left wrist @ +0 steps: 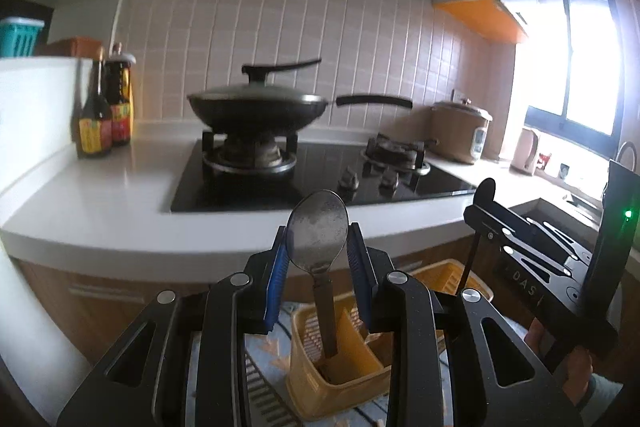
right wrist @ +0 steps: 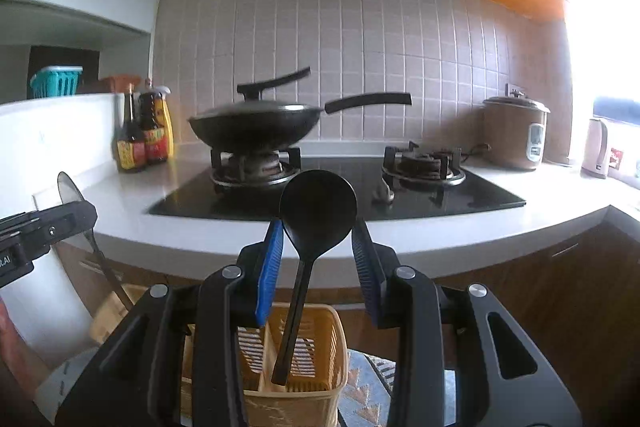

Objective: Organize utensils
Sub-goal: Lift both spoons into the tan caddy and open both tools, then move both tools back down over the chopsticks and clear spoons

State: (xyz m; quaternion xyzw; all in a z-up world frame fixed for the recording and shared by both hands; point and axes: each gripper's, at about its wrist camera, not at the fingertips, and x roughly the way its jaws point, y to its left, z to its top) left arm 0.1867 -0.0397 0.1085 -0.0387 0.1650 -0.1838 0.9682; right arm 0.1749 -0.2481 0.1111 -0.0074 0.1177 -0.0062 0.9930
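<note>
In the left wrist view a worn metal spoon (left wrist: 318, 231) stands bowl up between the blue pads of my left gripper (left wrist: 317, 247), its handle down in an orange slotted utensil holder (left wrist: 340, 371). The pads sit at the bowl's edges; contact is unclear. In the right wrist view a black plastic spoon (right wrist: 318, 211) stands between the pads of my right gripper (right wrist: 318, 247), its handle in the same holder (right wrist: 296, 379). The right gripper also shows in the left view (left wrist: 520, 247), the left gripper with its metal spoon (right wrist: 70, 191) in the right view.
A white counter (left wrist: 120, 195) holds a black gas hob (right wrist: 460, 195) with a lidded wok (left wrist: 256, 107). Two sauce bottles (left wrist: 104, 119) stand at left, a rice cooker (right wrist: 516, 135) and kettle (right wrist: 596, 147) at right. A patterned cloth (right wrist: 368, 387) lies under the holder.
</note>
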